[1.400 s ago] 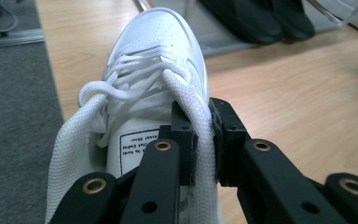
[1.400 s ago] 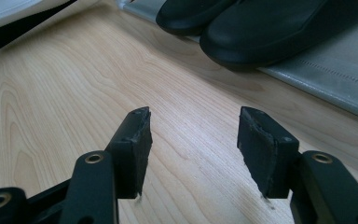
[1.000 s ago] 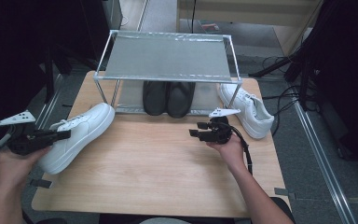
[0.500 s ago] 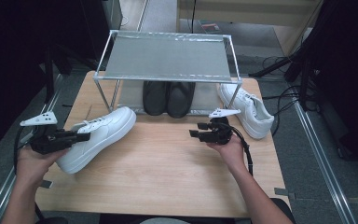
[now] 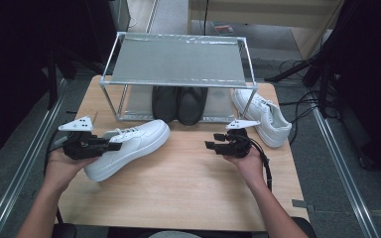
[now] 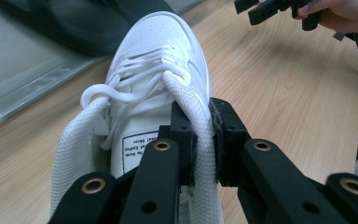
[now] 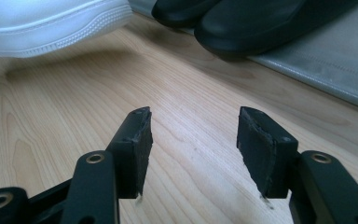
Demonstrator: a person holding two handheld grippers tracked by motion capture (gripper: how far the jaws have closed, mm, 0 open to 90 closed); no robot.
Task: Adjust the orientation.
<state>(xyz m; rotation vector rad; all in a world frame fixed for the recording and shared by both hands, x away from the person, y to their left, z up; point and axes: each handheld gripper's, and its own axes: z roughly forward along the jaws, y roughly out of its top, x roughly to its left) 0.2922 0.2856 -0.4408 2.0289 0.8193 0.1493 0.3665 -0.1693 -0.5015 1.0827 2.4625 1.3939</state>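
We see the left hand-held gripper point(image 5: 113, 145) clamped on the padded collar of a white sneaker point(image 5: 134, 145), with 1 jaw inside the shoe opening and the other outside against the heel wall; the left gripper view shows the collar point(image 6: 204, 140) pinched tight between the 2 pads. The sneaker lies near the left front part of the wooden desk point(image 5: 188, 183), its toe pointing toward the metal shoe rack point(image 5: 178, 59) and the heel end toward the person's left hand point(image 5: 64, 161).

Compared with the frame from 1 second earlier, the sneaker and the left hand-held gripper have shifted to the right and inward across the desk: then the shoe sat near the left edge, now its toe lies close to the front rail of the rack, just beside the pair of black shoes point(image 5: 179, 103) on the rack's lower level. The grip on the collar looks unchanged.

The right hand-held gripper point(image 5: 213, 145) stays where it was, right of centre above the desk, with its jaws apart and nothing between them; the right gripper view shows bare wood between the pads point(image 7: 137, 149). A 2nd white sneaker point(image 5: 262, 116) remains at the right end of the rack, well apart from the 1st.
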